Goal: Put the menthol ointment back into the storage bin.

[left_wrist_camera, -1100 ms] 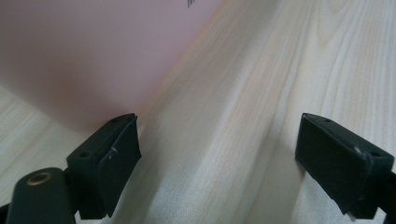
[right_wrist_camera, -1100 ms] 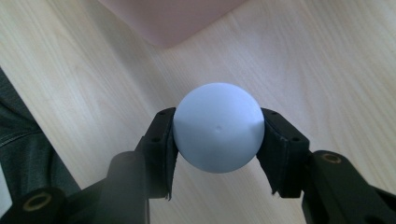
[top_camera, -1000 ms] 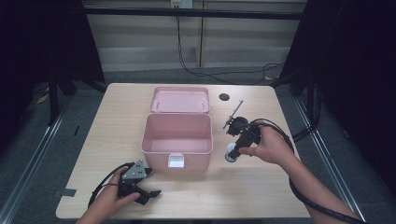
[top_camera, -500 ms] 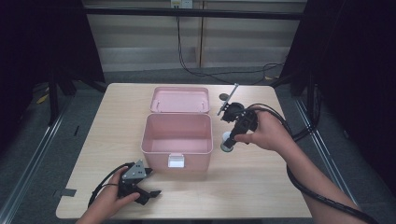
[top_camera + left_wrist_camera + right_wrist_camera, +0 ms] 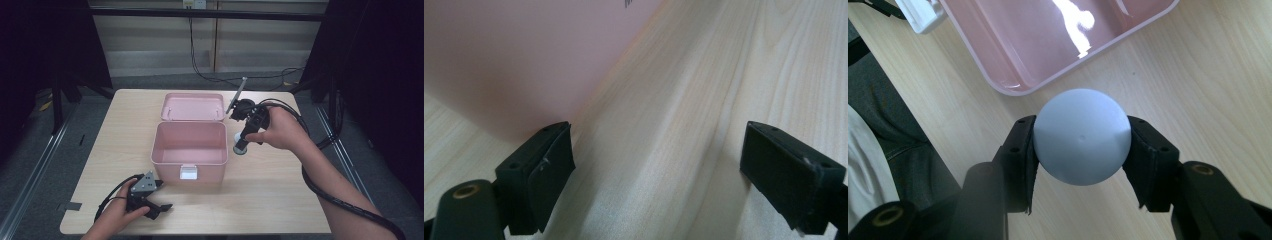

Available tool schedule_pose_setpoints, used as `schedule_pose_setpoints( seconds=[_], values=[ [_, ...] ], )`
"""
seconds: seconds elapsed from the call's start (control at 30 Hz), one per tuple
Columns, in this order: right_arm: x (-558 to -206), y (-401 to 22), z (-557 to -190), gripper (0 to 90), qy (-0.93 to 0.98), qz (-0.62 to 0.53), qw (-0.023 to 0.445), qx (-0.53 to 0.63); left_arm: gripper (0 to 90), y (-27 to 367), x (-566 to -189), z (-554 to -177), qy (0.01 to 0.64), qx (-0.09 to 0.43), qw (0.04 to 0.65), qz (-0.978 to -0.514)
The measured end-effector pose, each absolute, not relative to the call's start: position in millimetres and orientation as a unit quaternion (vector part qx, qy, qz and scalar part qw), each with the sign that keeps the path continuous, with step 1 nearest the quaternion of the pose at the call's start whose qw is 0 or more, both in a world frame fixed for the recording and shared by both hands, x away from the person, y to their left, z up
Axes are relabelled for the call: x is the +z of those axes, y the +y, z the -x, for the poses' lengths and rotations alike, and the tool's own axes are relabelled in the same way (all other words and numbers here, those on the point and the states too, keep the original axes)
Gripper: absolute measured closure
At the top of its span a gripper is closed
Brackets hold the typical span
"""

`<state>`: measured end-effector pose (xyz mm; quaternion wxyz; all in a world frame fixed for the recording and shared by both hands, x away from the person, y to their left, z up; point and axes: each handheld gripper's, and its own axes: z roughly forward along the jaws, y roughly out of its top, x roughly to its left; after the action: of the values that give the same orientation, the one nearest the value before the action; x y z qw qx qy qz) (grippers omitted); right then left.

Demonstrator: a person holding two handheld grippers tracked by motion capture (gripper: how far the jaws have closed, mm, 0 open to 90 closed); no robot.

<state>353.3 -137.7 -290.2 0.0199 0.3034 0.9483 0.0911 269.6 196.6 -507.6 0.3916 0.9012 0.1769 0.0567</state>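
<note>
A pale blue ball (image 5: pixel 1081 136) sits between the black jaws of my right gripper (image 5: pixel 1081 150), which is shut on it. In the high view that right gripper (image 5: pixel 242 145) hangs above the table, just right of the open pink box (image 5: pixel 190 142), with the ball (image 5: pixel 239 137) at its tip pointing down. The box's lid (image 5: pixel 194 106) lies folded back behind it. My left gripper (image 5: pixel 159 196) rests low near the table's front left, open, with nothing between its pads (image 5: pixel 549 165). Its jaws face the box's pink front wall (image 5: pixel 524 55).
The wooden table (image 5: pixel 280 200) has free room at the front right and on the left side. A black cable (image 5: pixel 330 195) trails from the right gripper along the forearm. Dark floor and rails surround the table.
My right gripper has risen with the ball and moved left and away, closer to the box's right wall. The left gripper has stayed where it was.
</note>
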Motion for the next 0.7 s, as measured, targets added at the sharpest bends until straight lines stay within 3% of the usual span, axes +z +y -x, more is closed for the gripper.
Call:
schedule_pose_setpoints(
  seconds=[0.7],
  values=[
    [-262.2,-124.5,-362.1,50.9,0.948,-0.305,0.03,0.086,13.3,196.7,-507.6,-269.7,0.177,0.058,0.392,-0.901]
  ],
)
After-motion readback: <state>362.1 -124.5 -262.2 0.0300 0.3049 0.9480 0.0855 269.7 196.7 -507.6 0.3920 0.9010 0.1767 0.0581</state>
